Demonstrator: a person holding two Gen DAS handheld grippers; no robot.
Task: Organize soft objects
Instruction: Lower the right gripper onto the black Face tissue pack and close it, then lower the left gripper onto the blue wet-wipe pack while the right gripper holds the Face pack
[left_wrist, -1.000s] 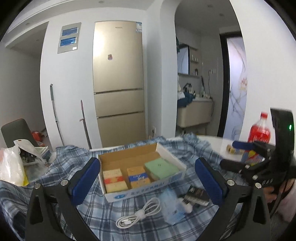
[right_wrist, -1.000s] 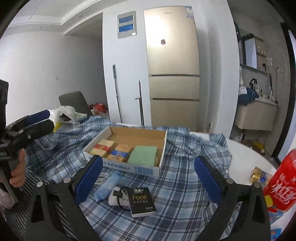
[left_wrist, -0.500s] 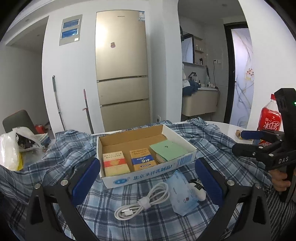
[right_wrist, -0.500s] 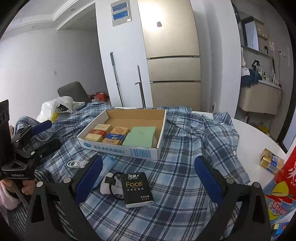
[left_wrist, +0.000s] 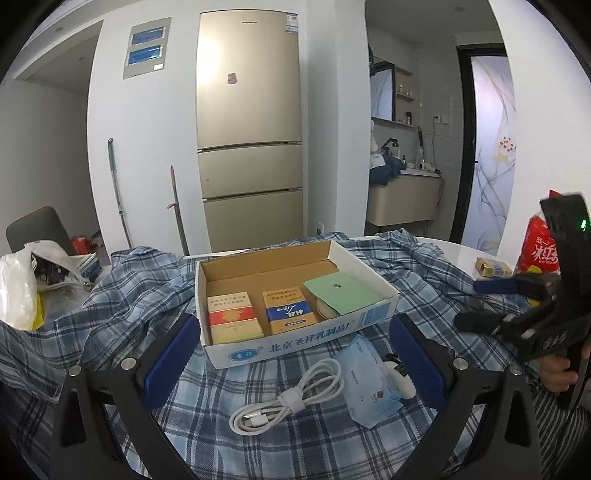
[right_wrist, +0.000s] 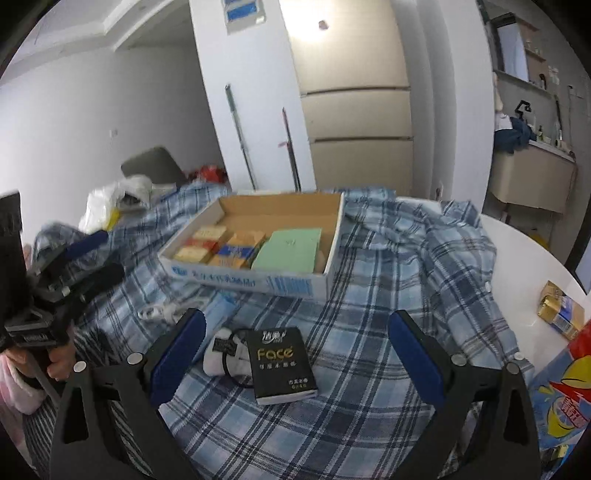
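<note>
An open cardboard box (left_wrist: 380, 295) (right_wrist: 328, 269) sits on a blue plaid cloth (left_wrist: 147, 291) (right_wrist: 406, 266). It holds two small packs and a green pad (left_wrist: 340, 291) (right_wrist: 288, 245). In front of it lie a coiled white cable (left_wrist: 291, 398), a blue tissue pack (left_wrist: 365, 384) and a black "Face" tissue pack (right_wrist: 280, 363) beside a white object with a black loop (right_wrist: 223, 356). My left gripper (left_wrist: 295, 363) is open and empty above the cable. My right gripper (right_wrist: 295, 358) is open and empty over the black pack; it also shows in the left wrist view (left_wrist: 491, 302).
A red soda bottle (left_wrist: 537, 253) and a small gold carton (left_wrist: 493, 267) (right_wrist: 561, 314) stand on the white table at the right. A white plastic bag (left_wrist: 18, 288) (right_wrist: 110, 199) lies at the left. A fridge and two poles stand behind.
Both grippers have moved forward and down toward the table. The box and the items before it look closer. The black pack now lies between my right fingers.
</note>
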